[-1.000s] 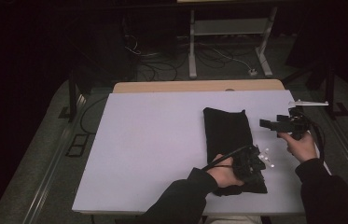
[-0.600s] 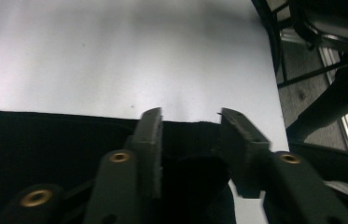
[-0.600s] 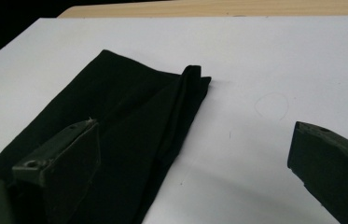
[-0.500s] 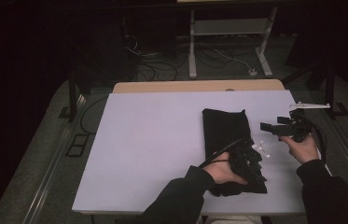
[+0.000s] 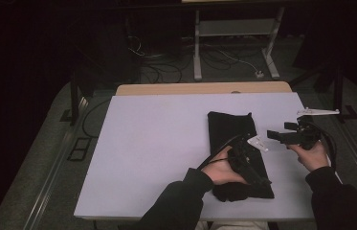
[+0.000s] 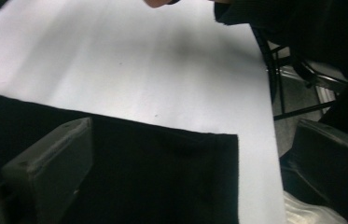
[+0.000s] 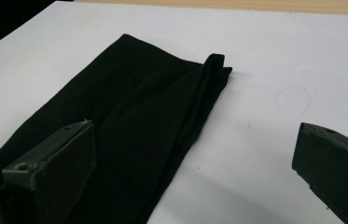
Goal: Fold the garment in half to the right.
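Folded black cloth [image 5: 236,153] lies on the white table [image 5: 157,143], right of centre. Your left gripper [image 5: 248,165] hovers above it, jaws just opened, empty; your right gripper [image 5: 274,135] stands open beside the cloth.

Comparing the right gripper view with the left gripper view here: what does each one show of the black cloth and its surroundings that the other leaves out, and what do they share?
The right gripper view shows the cloth's far end with a raised fold, the table's wooden edge strip and both black jaws of the right gripper standing wide apart with nothing between them. The left gripper view shows a squared cloth corner, a dark sleeve and floor beyond the table's side. Both share the black cloth lying flat on the white table.
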The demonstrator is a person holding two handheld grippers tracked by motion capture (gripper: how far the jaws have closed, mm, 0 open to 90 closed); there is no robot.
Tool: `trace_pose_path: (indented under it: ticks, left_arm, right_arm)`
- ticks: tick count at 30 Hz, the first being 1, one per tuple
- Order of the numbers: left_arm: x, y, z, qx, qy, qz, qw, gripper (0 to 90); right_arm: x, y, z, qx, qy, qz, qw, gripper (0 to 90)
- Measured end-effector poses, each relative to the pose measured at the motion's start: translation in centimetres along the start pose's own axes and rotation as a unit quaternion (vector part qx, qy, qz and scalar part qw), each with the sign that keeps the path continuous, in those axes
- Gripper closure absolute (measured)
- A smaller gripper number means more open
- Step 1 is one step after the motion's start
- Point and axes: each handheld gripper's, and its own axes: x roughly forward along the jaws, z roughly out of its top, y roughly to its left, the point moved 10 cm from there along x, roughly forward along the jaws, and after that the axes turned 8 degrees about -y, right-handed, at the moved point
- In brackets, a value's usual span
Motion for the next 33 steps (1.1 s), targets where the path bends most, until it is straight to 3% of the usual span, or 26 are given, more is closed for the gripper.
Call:
trace_pose_path:
  ticks: [8,21,33]
  left_arm:
    - [-1.1,0.9,-0.1,0.009,-0.011,0.018,0.9997,0.0]
    - [-3.2,2.1,-0.9,0.005,-0.027,0.041,0.9988,0.0]
    - [-5.8,3.4,-1.7,-0.007,-0.048,0.069,0.9964,0.0]
  right_arm:
    - [-0.9,0.3,-0.1,-0.006,-0.006,0.001,1.0000,0.0]
    - [-2.3,1.4,-0.7,-0.019,-0.010,0.008,0.9997,0.0]
    - [-3.7,2.4,-1.5,-0.032,-0.011,0.010,0.9994,0.0]
